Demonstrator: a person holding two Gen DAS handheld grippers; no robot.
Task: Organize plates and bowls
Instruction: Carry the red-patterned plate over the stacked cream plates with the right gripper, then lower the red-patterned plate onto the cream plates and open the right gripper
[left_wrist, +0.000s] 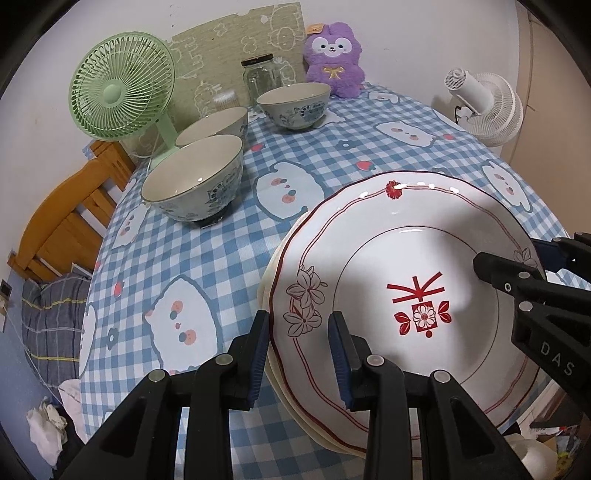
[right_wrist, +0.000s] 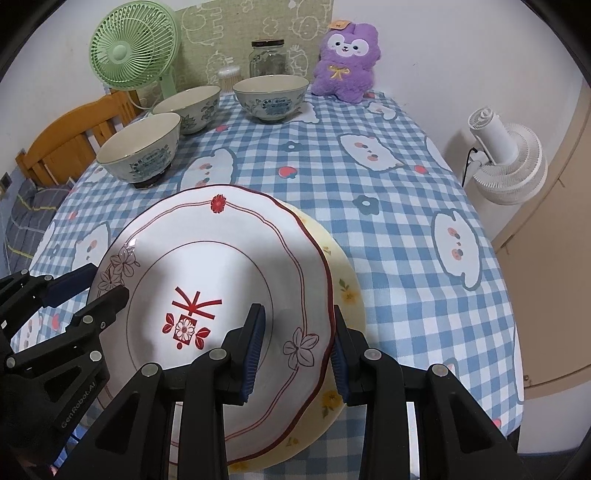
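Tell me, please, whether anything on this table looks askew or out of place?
The red-patterned plate sits off-centre on the yellow floral plate, shifted left, so the stack is uneven. The three bowls stand upright and unstacked.

Plates before bowls (stacked)

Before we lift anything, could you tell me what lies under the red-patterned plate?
Under the red-patterned plate lies a cream plate with yellow flowers, its rim showing at the right. Its centre is covered; any further plates beneath cannot be made out.
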